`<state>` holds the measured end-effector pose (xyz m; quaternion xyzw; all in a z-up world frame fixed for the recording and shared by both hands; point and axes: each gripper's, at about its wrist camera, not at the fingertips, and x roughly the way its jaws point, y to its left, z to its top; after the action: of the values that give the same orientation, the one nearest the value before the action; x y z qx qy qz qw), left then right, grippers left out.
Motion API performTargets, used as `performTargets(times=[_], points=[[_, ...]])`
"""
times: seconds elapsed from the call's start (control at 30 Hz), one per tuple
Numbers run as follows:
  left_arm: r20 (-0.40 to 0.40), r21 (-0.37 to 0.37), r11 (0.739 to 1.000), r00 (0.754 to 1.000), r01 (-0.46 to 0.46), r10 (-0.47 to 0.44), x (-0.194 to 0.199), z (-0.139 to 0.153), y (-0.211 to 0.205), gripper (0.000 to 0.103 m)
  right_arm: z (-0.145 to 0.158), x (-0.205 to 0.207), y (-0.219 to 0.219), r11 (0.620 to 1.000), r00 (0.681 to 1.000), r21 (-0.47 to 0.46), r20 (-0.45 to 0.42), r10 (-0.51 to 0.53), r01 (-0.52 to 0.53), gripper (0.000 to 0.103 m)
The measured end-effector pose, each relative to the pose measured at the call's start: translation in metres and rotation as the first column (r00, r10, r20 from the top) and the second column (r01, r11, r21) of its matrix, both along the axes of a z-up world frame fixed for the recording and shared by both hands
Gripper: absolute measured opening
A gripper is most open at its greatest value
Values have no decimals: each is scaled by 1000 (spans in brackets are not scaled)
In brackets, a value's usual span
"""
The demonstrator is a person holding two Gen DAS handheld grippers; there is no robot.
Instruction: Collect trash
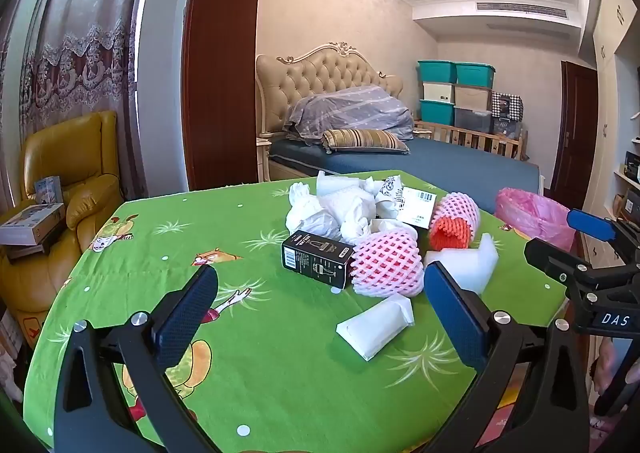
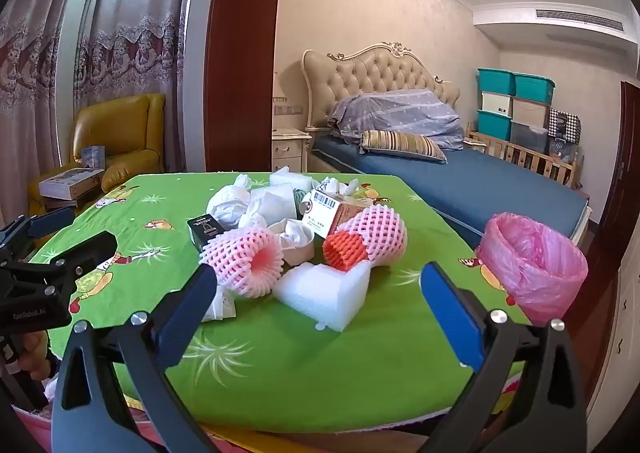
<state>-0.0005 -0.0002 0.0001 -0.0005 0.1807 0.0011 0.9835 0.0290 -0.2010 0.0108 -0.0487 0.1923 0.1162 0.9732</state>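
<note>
Both tongs, your left tongs (image 1: 320,305) and right tongs (image 2: 320,303), stand wide open and empty at the bottom of each frame. Trash sits heaped mid-frame on the green cartoon-print desk (image 1: 248,337): crumpled white paper wads (image 1: 332,209), a black printed carton (image 1: 317,258), two pink foam fruit nets (image 2: 248,261), a white foam block (image 2: 324,293) and a flat white foam sleeve (image 1: 378,327). Your pink-lined waste bin (image 2: 534,265) waits at the right edge. I judge the light foam may skid off or spring free if you pinch its edge. Reaching deeper, the near nets and block stand in your way, so clear those first.
</note>
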Motion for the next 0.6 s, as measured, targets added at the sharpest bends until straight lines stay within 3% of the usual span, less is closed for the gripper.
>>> performTargets(times=[0.6], points=[[-1,-4,1000,1000,0,0,-4,3,1,97,-1,-1,2,1000,1000,-2,-5,-1,1,99]])
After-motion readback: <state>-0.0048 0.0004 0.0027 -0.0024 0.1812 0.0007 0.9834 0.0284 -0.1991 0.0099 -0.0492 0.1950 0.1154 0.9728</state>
